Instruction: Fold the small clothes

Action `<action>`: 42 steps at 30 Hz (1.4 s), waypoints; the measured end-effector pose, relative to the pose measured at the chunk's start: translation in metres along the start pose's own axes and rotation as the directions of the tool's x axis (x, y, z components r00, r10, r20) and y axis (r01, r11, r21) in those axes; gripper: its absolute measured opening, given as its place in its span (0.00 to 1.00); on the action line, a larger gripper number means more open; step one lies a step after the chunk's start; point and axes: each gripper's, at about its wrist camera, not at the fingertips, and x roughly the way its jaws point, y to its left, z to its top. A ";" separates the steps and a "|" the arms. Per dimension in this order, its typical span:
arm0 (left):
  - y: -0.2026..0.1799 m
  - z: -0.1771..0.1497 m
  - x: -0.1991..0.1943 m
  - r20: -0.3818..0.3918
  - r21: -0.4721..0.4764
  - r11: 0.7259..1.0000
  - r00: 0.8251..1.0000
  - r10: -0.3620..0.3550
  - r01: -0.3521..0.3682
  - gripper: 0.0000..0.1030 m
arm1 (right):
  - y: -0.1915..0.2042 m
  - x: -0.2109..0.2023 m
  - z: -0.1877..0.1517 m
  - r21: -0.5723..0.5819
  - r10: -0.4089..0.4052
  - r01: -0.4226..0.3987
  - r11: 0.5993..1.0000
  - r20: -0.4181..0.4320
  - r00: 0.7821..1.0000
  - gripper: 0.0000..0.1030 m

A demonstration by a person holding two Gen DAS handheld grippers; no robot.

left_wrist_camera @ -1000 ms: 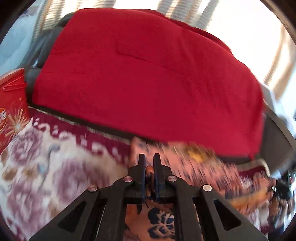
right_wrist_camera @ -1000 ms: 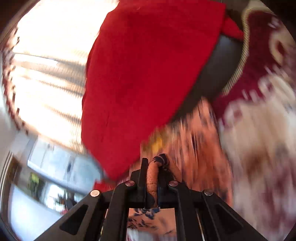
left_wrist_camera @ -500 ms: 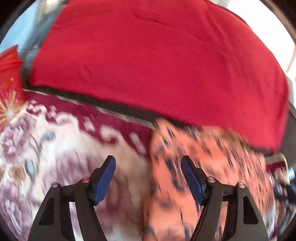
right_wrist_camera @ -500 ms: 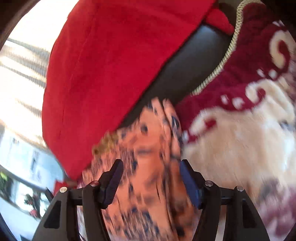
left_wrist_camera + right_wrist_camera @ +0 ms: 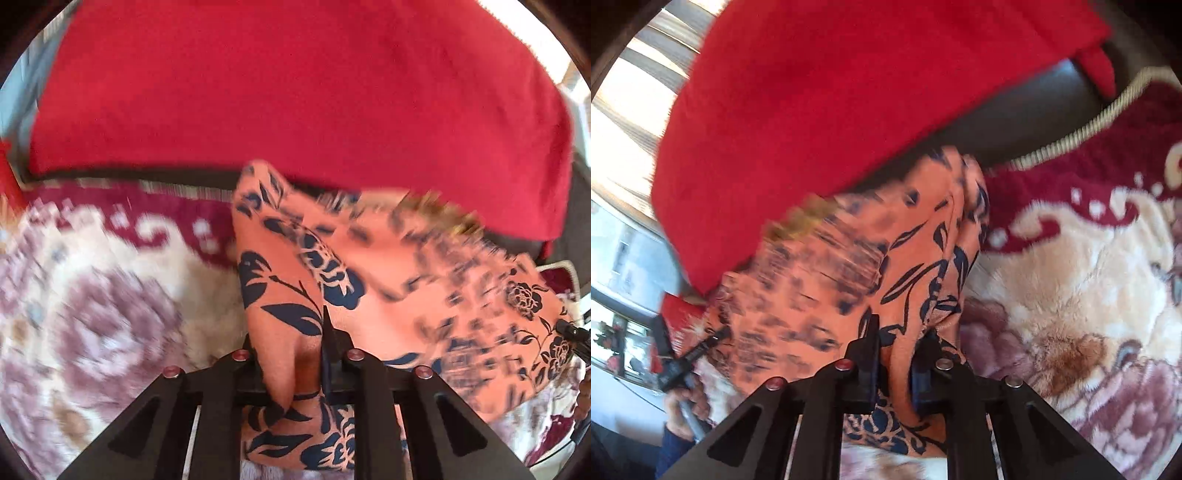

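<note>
An orange garment with a dark blue flower print (image 5: 388,266) lies on a plush floral blanket. My left gripper (image 5: 291,339) is shut on the garment's near left edge, with cloth bunched between its fingers. In the right wrist view the same garment (image 5: 849,280) spreads away to the left. My right gripper (image 5: 894,343) is shut on a fold of its near edge. The left gripper (image 5: 676,354) and the hand holding it show at the lower left of the right wrist view. Part of the garment is blurred.
The cream, mauve and maroon floral blanket (image 5: 92,295) covers the surface, also in the right wrist view (image 5: 1089,277). A red blanket (image 5: 295,85) drapes over a dark sofa back (image 5: 1027,110) behind the garment. Bright windows (image 5: 631,110) are at the left.
Both grippers held the cloth a second ago, opened half a second ago over the garment, and have now closed on its near edge. The garment lies spread wider than before.
</note>
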 end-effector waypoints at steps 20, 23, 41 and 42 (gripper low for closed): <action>0.102 -0.142 -0.080 0.075 -0.116 0.991 0.995 0.072 -0.063 0.46 | -0.079 -0.091 -0.165 0.077 -0.037 0.032 0.996 0.062 0.997 0.49; 0.095 -0.122 -0.075 0.078 -0.092 0.996 0.997 0.011 -0.004 0.46 | -0.063 -0.084 -0.134 0.037 -0.022 0.019 0.999 0.092 0.996 0.51; 0.079 -0.085 -0.005 0.033 -0.031 0.998 0.998 -0.057 0.058 0.46 | -0.039 0.003 -0.072 -0.140 -0.203 0.213 0.967 0.085 0.976 0.39; 0.077 -0.082 -0.003 0.033 -0.028 0.998 0.998 -0.060 0.061 0.46 | -0.039 0.004 -0.071 -0.147 -0.213 0.223 0.964 0.081 0.974 0.37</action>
